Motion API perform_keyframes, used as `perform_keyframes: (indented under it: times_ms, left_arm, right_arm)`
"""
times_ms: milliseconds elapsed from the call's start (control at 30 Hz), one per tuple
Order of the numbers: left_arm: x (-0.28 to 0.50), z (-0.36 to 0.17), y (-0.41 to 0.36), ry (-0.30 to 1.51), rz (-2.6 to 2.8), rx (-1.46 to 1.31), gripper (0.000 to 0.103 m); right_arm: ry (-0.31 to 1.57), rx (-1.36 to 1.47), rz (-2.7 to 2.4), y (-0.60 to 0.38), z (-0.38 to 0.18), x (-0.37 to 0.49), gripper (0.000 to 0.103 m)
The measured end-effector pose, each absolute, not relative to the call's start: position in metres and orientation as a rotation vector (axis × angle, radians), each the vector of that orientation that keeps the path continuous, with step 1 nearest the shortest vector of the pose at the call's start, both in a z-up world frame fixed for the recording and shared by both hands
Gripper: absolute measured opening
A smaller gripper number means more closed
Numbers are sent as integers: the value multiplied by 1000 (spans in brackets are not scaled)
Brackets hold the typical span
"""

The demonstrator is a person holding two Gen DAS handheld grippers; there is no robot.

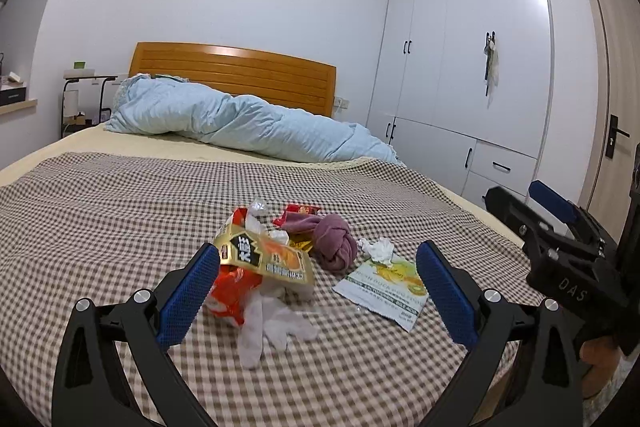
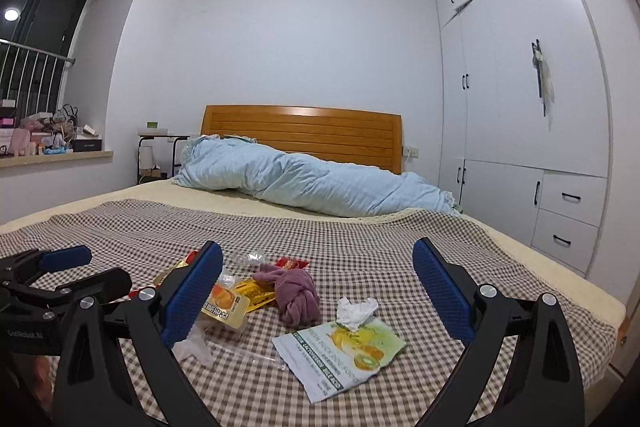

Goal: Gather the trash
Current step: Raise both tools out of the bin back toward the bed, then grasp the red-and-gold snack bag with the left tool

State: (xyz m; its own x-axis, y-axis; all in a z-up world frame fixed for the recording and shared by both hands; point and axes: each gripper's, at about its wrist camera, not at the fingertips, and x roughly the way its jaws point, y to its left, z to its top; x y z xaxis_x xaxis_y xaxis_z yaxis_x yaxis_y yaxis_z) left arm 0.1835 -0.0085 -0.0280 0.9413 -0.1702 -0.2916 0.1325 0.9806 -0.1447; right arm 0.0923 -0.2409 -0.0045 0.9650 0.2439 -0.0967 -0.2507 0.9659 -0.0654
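Note:
A pile of trash lies on the checked bed cover (image 1: 100, 227). It holds a gold and orange snack wrapper (image 1: 264, 255), a red-orange packet (image 1: 232, 291), a clear plastic glove (image 1: 268, 327), a crumpled white tissue (image 1: 378, 249), a green and white pouch (image 1: 384, 283) and a small red wrapper (image 1: 300, 211). A knotted purple cloth (image 1: 334, 239) sits among them. My left gripper (image 1: 316, 295) hangs open just before the pile, empty. My right gripper (image 2: 316, 295) is open too, with the pouch (image 2: 340, 355), tissue (image 2: 356, 311) and purple cloth (image 2: 298, 291) ahead between its fingers.
A rolled light blue duvet (image 1: 240, 123) lies across the bed before the wooden headboard (image 1: 236, 67). White wardrobes (image 1: 460, 67) and a door (image 1: 616, 107) stand at the right. A bedside table (image 2: 160, 147) and a cluttered window sill (image 2: 52, 147) are at the left.

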Motion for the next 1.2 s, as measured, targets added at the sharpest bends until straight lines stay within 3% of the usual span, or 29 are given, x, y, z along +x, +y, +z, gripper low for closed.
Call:
perform_keyframes:
  times_ms: [833,1200]
  left_arm:
    - [227,-34,31,274,-99,-256,95]
    - [254,-40,28,339,-76,-209,95]
  right_arm:
    - [270,124,212,-247,-26,149,92]
    - [325,182,148,-285,-29,173,92]
